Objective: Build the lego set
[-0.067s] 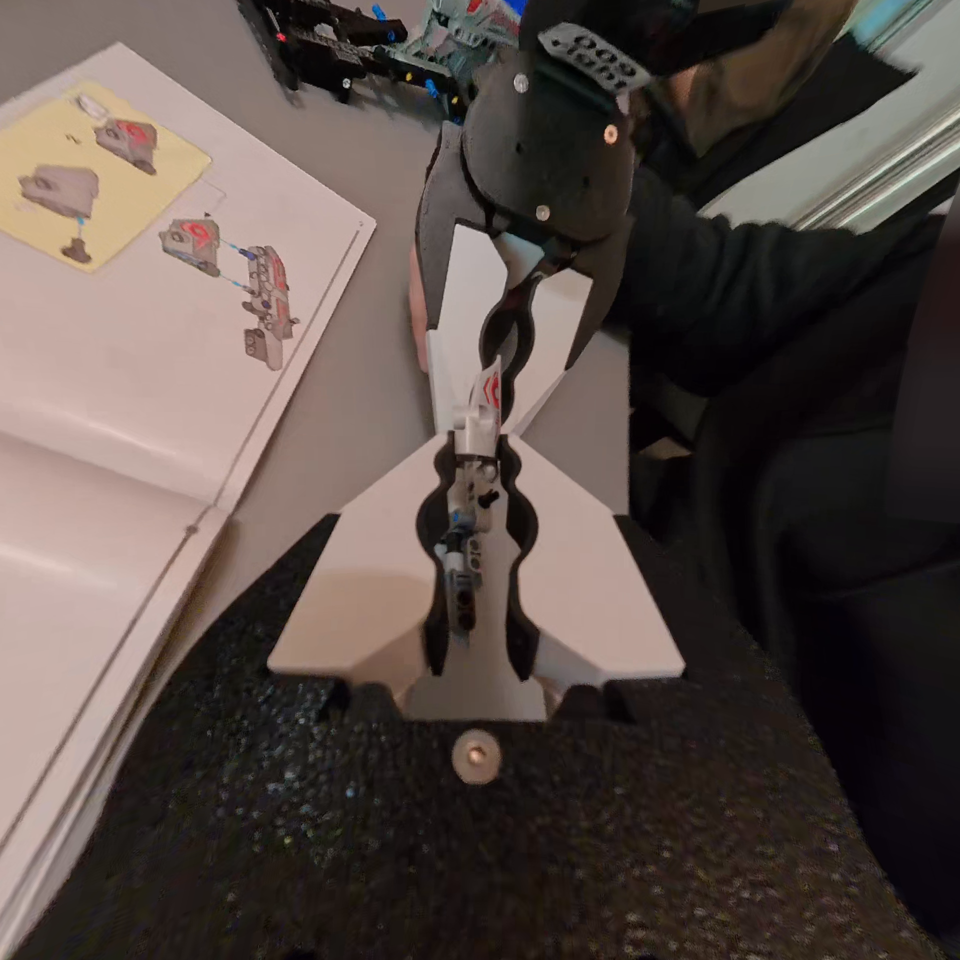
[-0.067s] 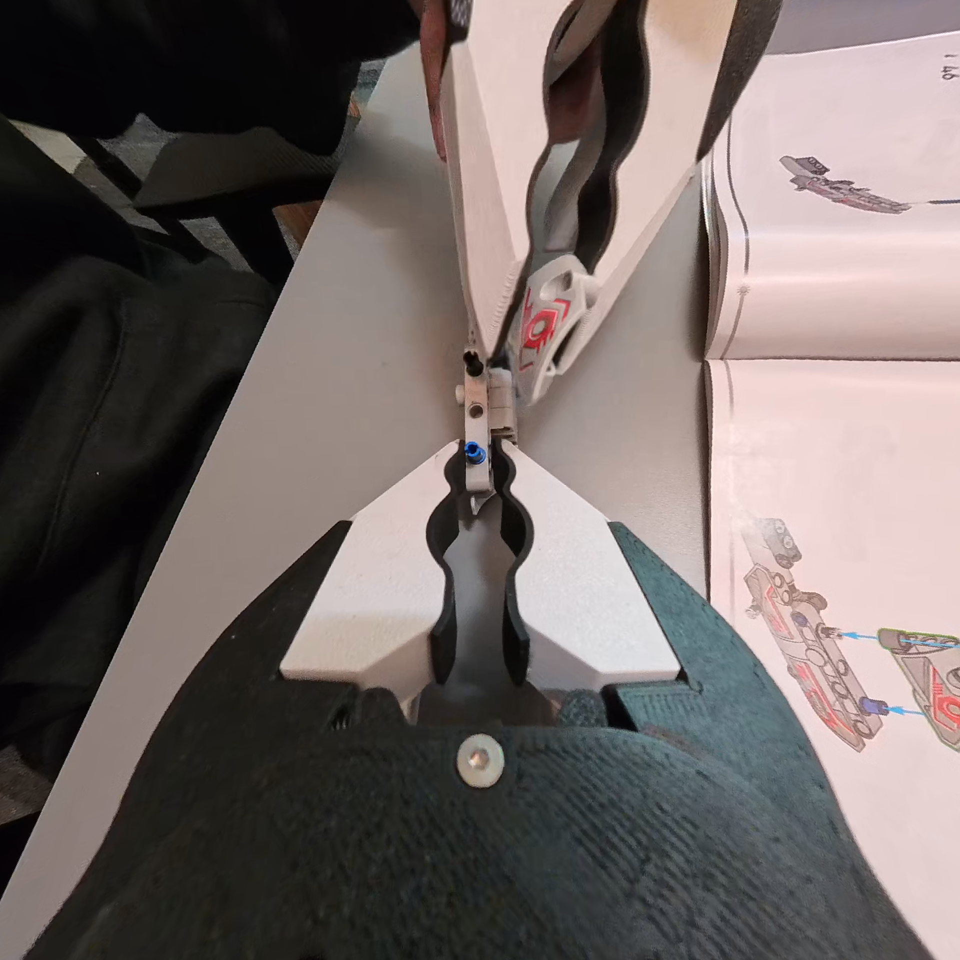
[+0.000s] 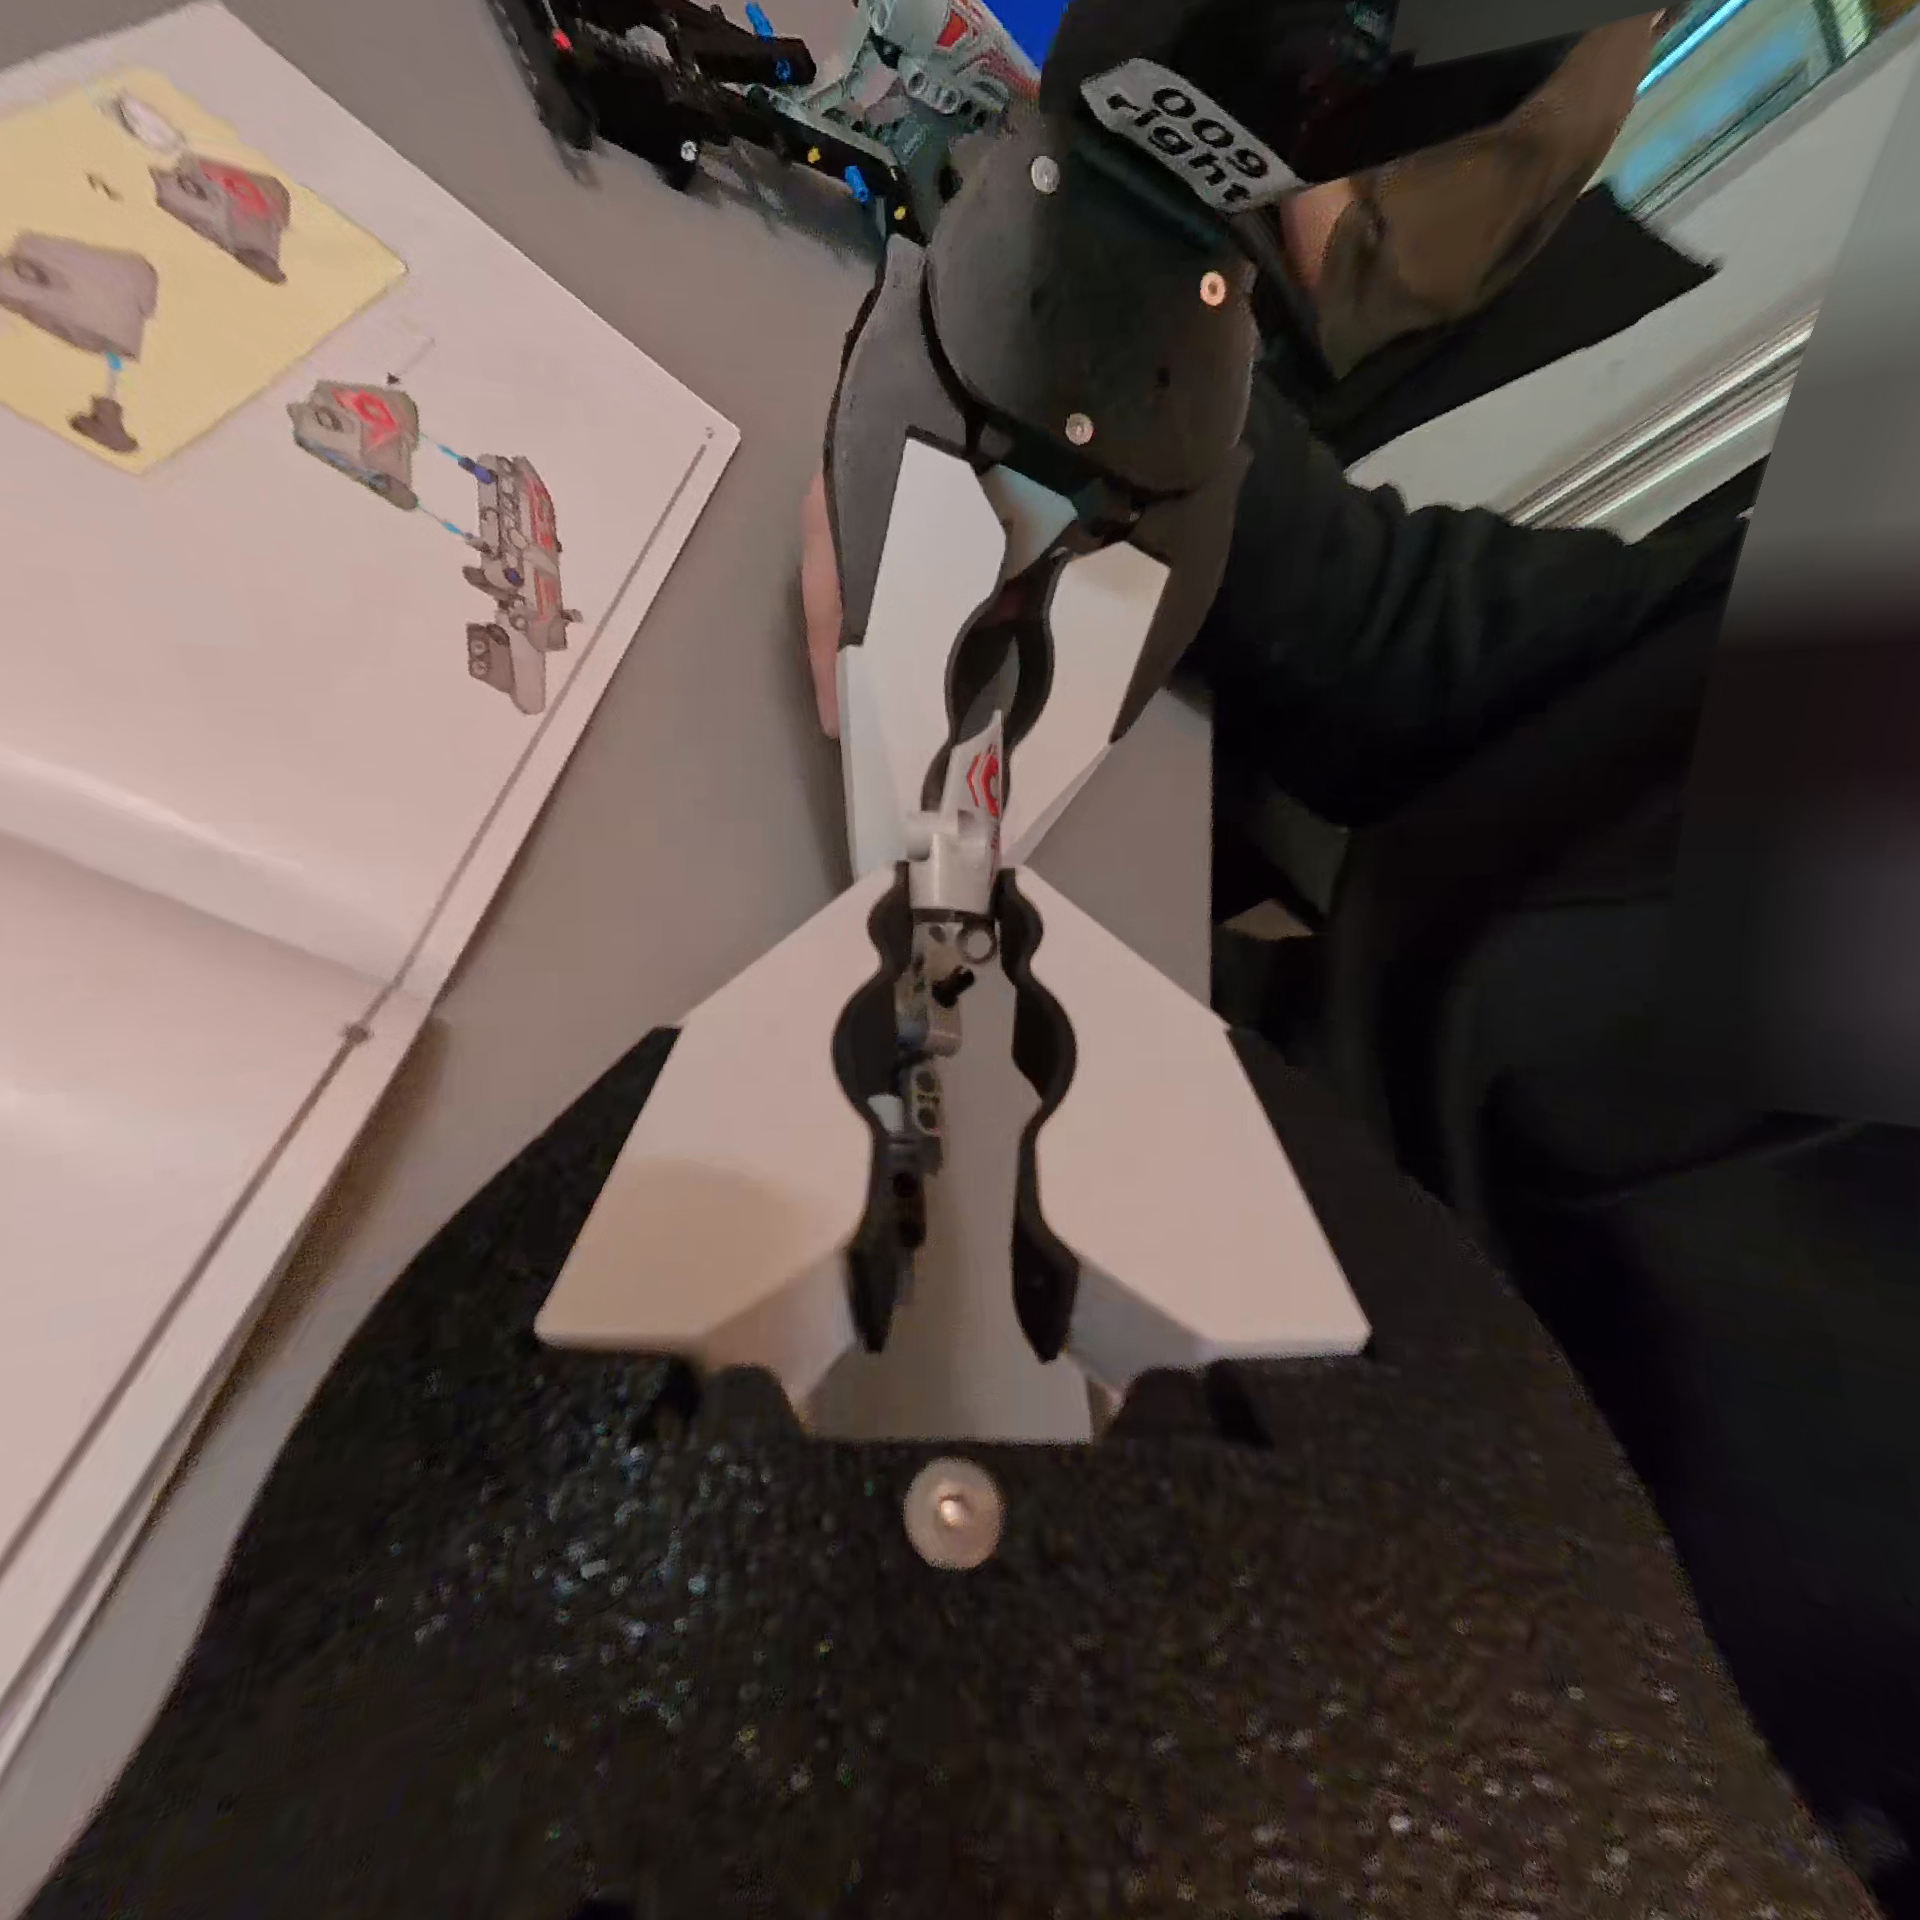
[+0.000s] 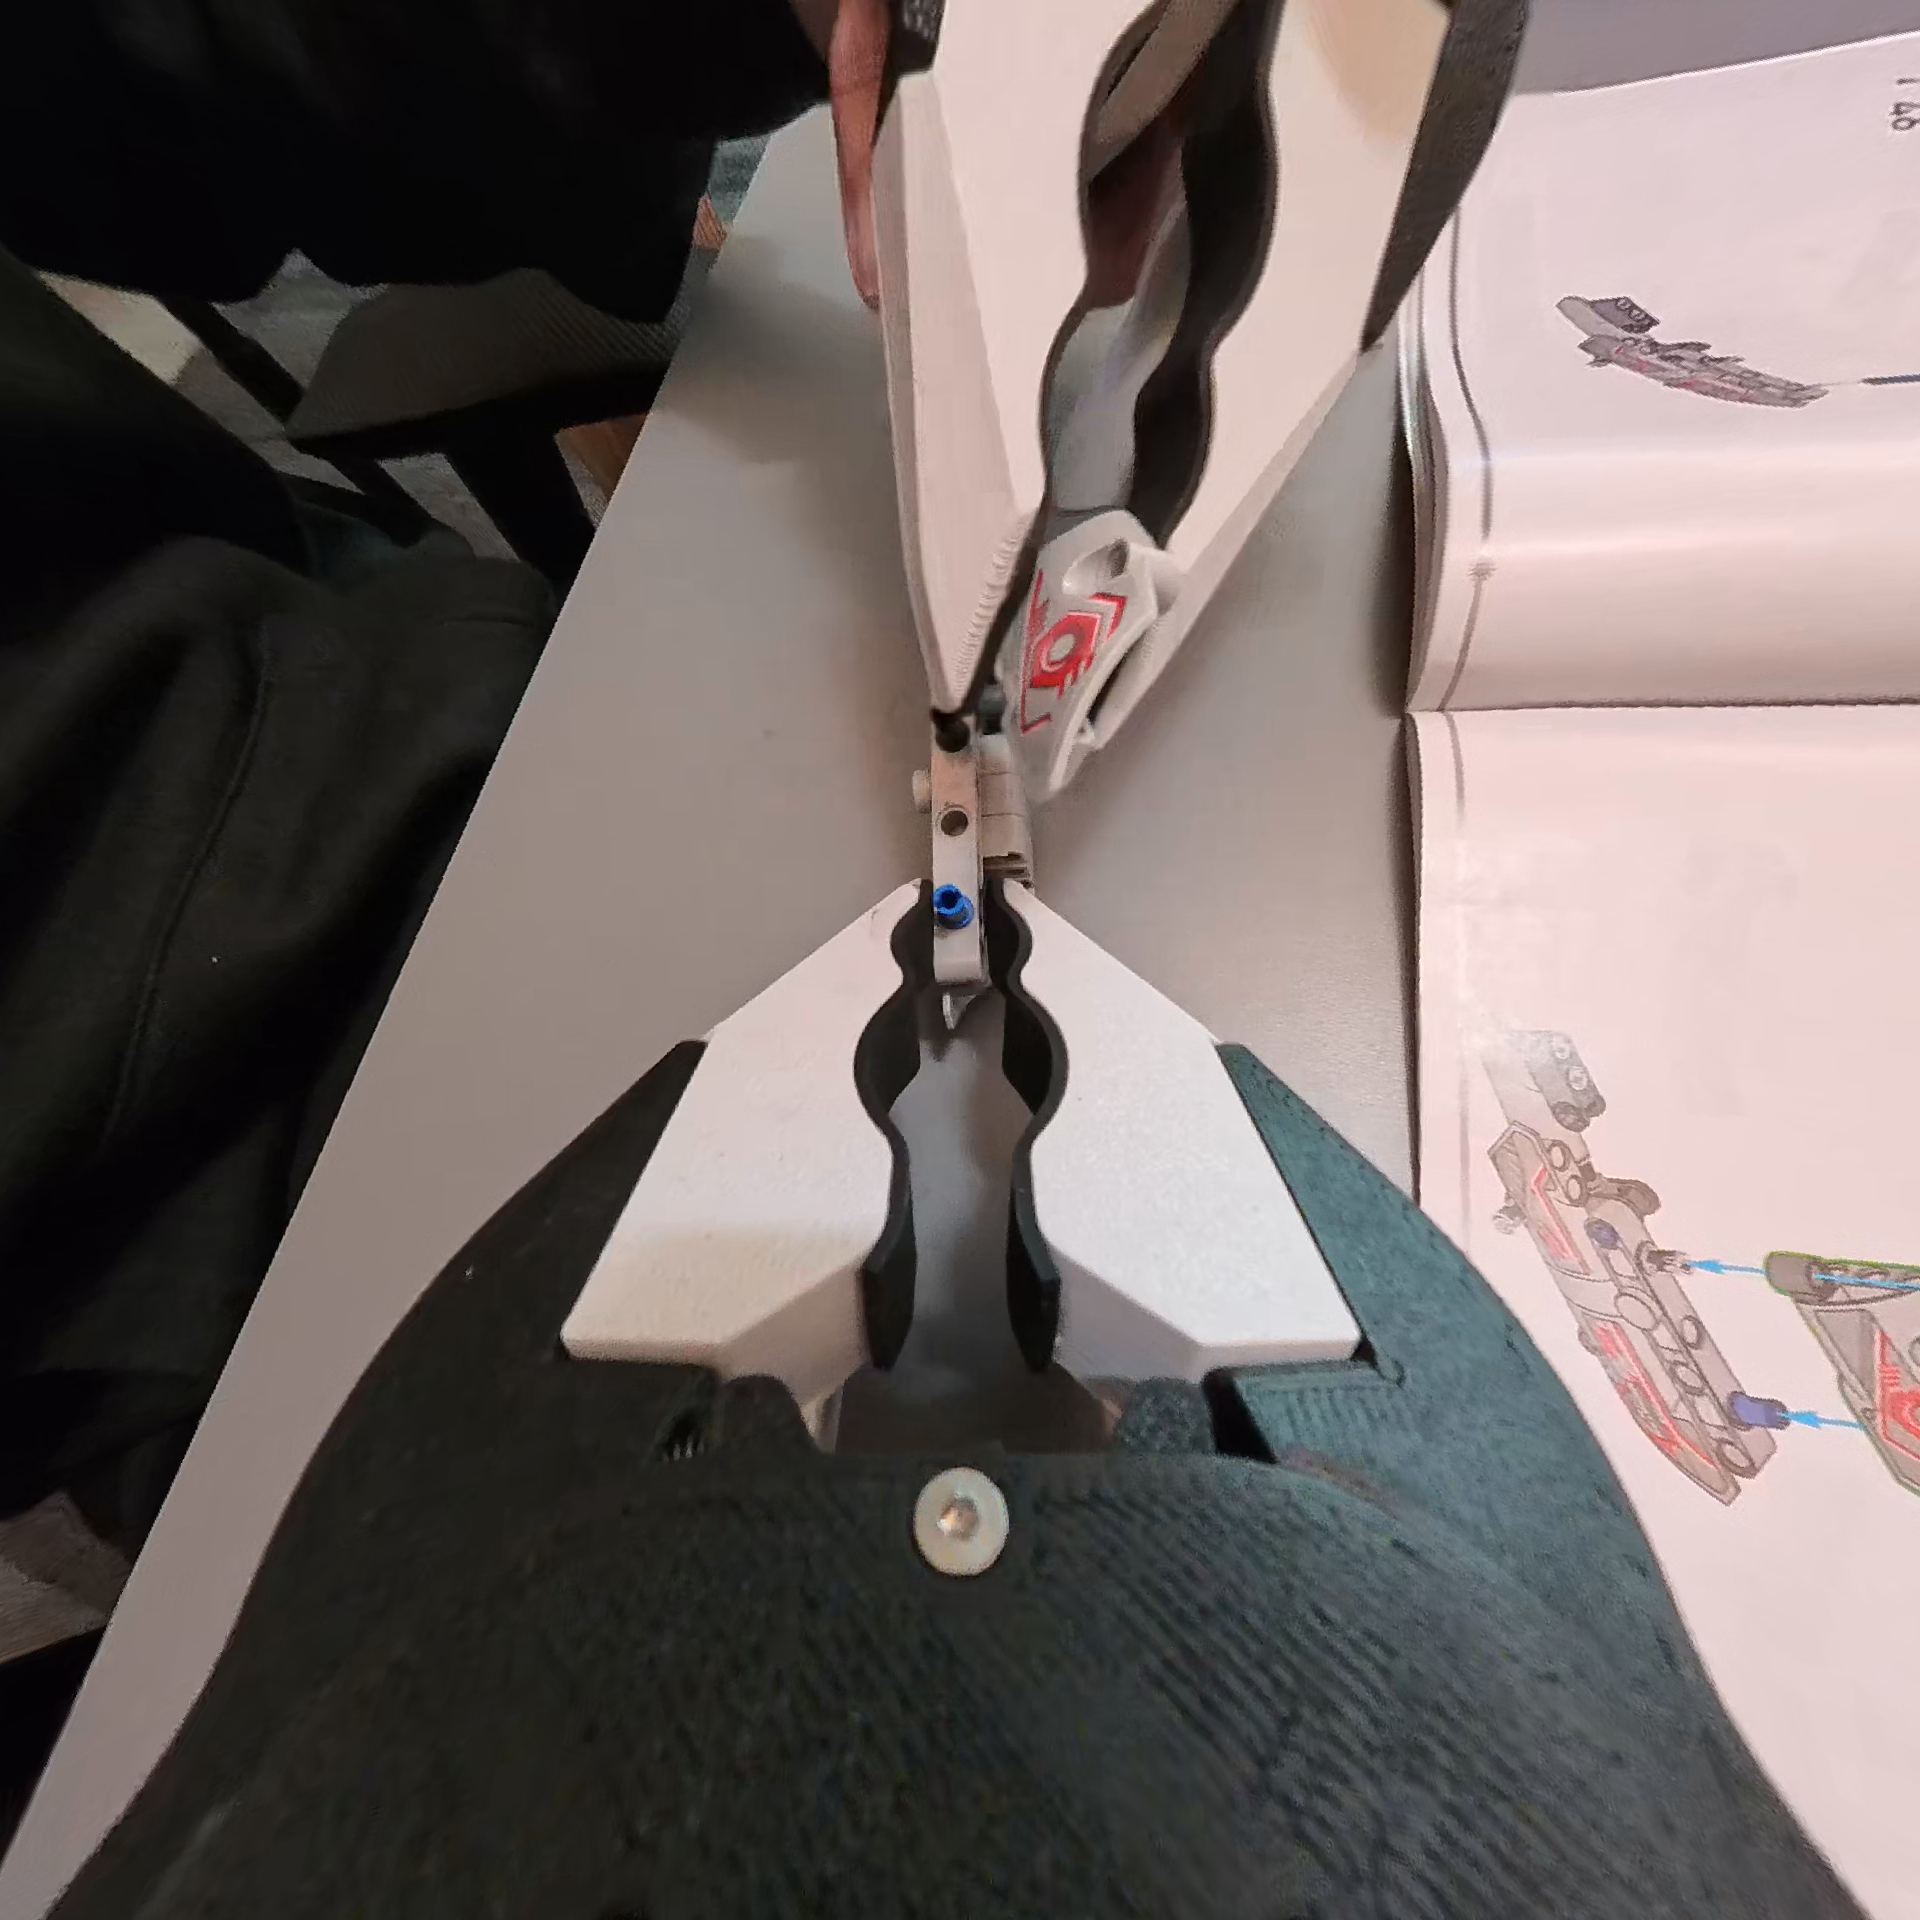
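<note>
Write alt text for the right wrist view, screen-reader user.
The right hand-held gripper, white fingers with black pads, is shut on a light grey beam-shaped lego piece with a blue pin. The left hand-held gripper meets it from above, shut on a white lego panel with red markings, over a grey table. An open instruction booklet lies right.

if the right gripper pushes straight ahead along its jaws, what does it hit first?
Most likely the left gripper: it faces the right gripper nearly tip to tip. Between them is only the grey lego beam assembly that both sets of jaws pinch, joined to the white panel with red markings. Exact gap unclear.
</note>
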### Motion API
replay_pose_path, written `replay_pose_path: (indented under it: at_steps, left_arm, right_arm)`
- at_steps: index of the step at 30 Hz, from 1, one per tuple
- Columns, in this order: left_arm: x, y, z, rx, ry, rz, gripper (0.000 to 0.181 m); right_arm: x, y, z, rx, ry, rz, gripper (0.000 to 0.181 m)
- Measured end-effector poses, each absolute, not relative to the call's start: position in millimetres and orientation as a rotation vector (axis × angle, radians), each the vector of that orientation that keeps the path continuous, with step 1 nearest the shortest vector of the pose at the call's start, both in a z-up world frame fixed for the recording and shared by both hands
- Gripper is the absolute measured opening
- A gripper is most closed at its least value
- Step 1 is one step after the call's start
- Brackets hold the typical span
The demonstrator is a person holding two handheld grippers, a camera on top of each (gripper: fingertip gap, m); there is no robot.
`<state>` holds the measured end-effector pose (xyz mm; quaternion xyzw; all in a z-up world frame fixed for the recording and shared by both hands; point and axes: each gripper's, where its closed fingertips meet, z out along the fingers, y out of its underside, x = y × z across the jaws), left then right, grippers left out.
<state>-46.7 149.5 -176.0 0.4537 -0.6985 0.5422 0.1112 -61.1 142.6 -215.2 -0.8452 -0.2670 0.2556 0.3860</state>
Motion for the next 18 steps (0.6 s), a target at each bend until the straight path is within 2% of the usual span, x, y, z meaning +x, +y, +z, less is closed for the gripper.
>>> replay_pose_path:
  at_steps: [5, 10, 18]
  left_arm:
    - [-42.6, 154.3, -174.8, 1.398, -1.796, 1.658, 0.014]
    - [-41.3, 155.2, -176.9, 1.401, -1.763, 1.666, 0.014]
    - [-41.1, 147.5, -179.4, 1.276, -2.295, 1.527, 0.014]
  right_arm:
    - [-57.4, 144.7, -213.6, -2.175, -0.589, 0.781, 0.007]
    - [-56.9, 144.8, -213.1, -2.18, -0.561, 0.832, 0.007]
    - [-58.2, 143.6, -213.4, -2.186, -0.56, 0.866, 0.007]
